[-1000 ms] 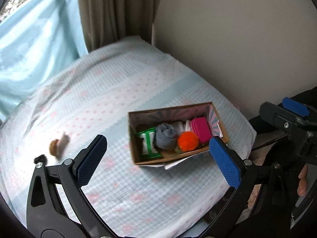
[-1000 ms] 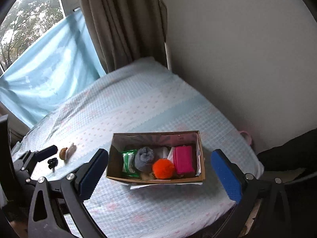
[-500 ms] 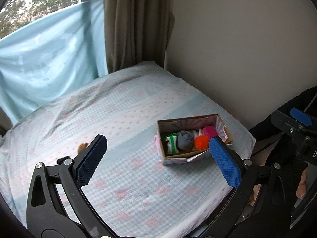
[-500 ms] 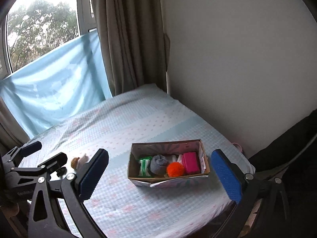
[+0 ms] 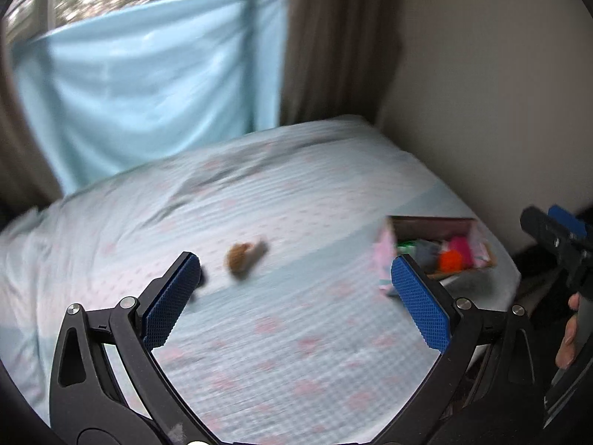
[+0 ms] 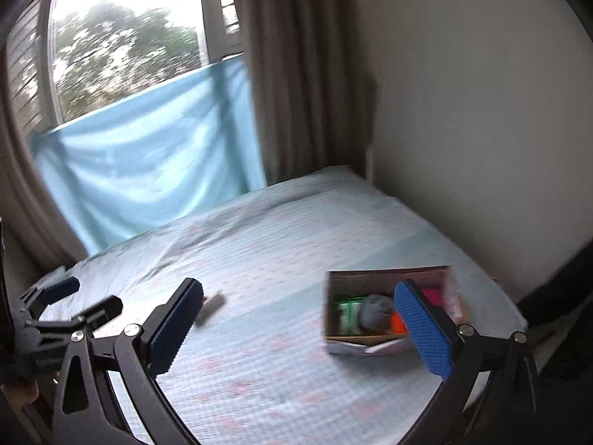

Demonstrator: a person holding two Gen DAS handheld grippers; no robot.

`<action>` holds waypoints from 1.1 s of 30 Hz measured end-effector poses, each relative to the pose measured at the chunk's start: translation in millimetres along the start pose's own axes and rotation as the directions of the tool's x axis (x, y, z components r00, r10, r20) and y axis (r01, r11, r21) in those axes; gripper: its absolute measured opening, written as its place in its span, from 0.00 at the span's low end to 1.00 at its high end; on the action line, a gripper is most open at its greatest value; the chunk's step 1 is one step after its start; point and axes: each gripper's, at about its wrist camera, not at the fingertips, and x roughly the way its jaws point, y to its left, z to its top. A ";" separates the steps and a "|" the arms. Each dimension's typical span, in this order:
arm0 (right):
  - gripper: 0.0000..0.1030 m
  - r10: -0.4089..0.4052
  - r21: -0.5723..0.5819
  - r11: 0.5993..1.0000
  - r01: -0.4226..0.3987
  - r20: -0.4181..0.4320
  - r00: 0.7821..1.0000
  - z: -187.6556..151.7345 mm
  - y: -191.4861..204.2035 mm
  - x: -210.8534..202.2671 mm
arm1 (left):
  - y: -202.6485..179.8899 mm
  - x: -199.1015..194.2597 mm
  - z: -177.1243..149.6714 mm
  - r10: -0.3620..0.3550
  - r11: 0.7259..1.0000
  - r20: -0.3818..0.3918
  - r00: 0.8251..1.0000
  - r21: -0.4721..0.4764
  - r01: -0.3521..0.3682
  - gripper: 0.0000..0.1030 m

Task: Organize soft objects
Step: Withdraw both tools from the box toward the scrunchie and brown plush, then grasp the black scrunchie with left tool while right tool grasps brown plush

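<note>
Left gripper: two black, skeletal plastic arms with triangular cut-outs, each ending in a blue pad of fine cross-hatched texture. Round silver screws sit at the arm joints just behind the pads. Right gripper: the same build, black arms, blue textured pads, silver screws just behind them. Faint pale lettering, too blurred to read, marks the black body of the left gripper at the right wrist view's left edge.
</note>
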 end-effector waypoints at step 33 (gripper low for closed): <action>0.98 0.307 -0.603 0.620 -0.502 -0.403 0.862 -125.0 210.9 412.1 | 206.7 346.5 -101.4 0.163 0.951 -0.317 0.934 -0.201 -0.234 0.92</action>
